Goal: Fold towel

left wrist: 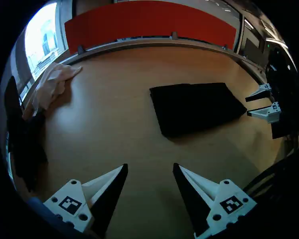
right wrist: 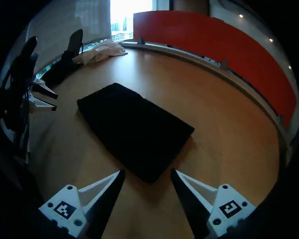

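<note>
A black towel (left wrist: 195,106) lies flat on the wooden table as a folded rectangle, also seen in the right gripper view as the black towel (right wrist: 135,129). My left gripper (left wrist: 149,175) is open over bare wood, well short of the towel's near edge. My right gripper (right wrist: 147,179) is open with its tips just short of the towel's near corner. In the left gripper view the right gripper (left wrist: 258,105) sits open beside the towel's right end. In the right gripper view the left gripper (right wrist: 46,99) hovers open off the towel's left side.
A pale pink cloth (left wrist: 52,83) is bunched at the table's far left, the same cloth (right wrist: 103,51) lying near the window. A red partition (left wrist: 149,22) runs behind the table's curved rim (right wrist: 229,79). Dark chairs (right wrist: 65,59) stand near the window.
</note>
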`<action>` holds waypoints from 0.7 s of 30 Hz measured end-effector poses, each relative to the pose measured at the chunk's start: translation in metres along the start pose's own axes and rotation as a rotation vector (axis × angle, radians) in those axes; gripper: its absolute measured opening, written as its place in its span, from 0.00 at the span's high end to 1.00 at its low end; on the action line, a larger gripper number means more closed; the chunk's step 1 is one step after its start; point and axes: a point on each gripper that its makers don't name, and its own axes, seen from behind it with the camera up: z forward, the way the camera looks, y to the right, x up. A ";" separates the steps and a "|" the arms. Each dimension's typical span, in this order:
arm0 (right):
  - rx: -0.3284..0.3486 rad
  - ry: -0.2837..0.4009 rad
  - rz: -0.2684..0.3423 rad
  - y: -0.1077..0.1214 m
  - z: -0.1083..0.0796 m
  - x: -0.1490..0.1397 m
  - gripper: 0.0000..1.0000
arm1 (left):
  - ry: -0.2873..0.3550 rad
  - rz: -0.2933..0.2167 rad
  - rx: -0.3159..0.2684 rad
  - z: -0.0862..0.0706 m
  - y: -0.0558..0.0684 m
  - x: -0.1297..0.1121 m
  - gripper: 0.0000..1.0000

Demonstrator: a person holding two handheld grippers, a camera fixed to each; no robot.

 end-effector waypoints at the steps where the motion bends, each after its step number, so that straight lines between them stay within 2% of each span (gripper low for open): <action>1: 0.004 -0.004 -0.003 -0.001 0.000 -0.001 0.17 | -0.001 -0.002 0.001 0.000 0.000 -0.001 0.17; 17: 0.036 -0.064 -0.051 0.003 0.006 -0.018 0.51 | -0.009 -0.028 0.013 -0.010 0.000 -0.016 0.17; 21: 0.041 -0.072 -0.061 0.003 0.007 -0.020 0.53 | -0.009 -0.031 0.016 -0.012 -0.001 -0.018 0.17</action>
